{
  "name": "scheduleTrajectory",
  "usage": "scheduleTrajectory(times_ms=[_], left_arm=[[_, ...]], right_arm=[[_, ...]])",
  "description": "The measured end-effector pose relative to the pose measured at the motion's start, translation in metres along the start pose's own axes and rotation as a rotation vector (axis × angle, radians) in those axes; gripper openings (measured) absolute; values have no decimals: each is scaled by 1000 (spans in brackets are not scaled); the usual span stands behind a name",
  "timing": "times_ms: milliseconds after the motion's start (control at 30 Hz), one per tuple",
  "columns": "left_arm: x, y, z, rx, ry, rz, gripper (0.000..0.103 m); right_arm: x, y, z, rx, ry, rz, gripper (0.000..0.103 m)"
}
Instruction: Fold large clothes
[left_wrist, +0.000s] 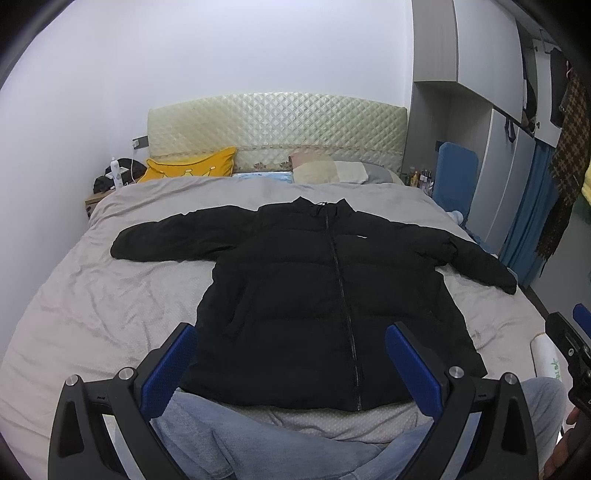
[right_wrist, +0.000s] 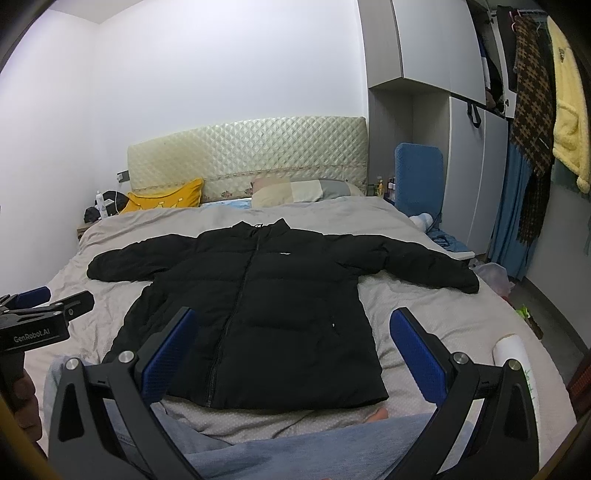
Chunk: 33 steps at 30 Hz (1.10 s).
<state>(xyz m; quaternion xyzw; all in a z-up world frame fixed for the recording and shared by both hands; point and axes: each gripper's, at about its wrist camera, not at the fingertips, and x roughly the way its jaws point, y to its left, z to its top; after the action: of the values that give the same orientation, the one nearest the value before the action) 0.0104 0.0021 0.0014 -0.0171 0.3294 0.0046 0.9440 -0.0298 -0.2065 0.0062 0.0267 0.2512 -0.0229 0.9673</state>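
Note:
A black puffer jacket (left_wrist: 314, 295) lies flat and zipped on the grey bed cover (left_wrist: 92, 302), collar toward the headboard, both sleeves spread out sideways. It also shows in the right wrist view (right_wrist: 266, 310). My left gripper (left_wrist: 291, 339) is open and empty, held above the jacket's hem. My right gripper (right_wrist: 293, 325) is open and empty, also above the hem on the right side. The right gripper shows at the right edge of the left wrist view (left_wrist: 569, 343); the left gripper body shows at the left edge of the right wrist view (right_wrist: 33, 321).
The person's legs in blue-grey trousers (right_wrist: 314, 446) rest on the bed's near edge. A white roll (right_wrist: 513, 350) lies at the bed's right edge. A yellow pillow (left_wrist: 192, 168), other pillows (left_wrist: 332, 170) and a quilted headboard (left_wrist: 273, 125) are at the far end. Wardrobes (right_wrist: 443, 110) and hanging clothes stand on the right.

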Motion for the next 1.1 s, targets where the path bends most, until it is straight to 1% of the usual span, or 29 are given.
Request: scheduleTrajectory(times_ms=[233, 700, 1100], left_arm=[[-1, -4, -3, 16, 3, -6, 103], [4, -4, -3, 11, 16, -11, 103], [11, -4, -4, 11, 25, -5, 103]], right_arm=[[-2, -1, -1, 3, -2, -3, 103], [-2, -2, -3, 1, 6, 1, 103], [8, -2, -2, 7, 17, 3, 103]])
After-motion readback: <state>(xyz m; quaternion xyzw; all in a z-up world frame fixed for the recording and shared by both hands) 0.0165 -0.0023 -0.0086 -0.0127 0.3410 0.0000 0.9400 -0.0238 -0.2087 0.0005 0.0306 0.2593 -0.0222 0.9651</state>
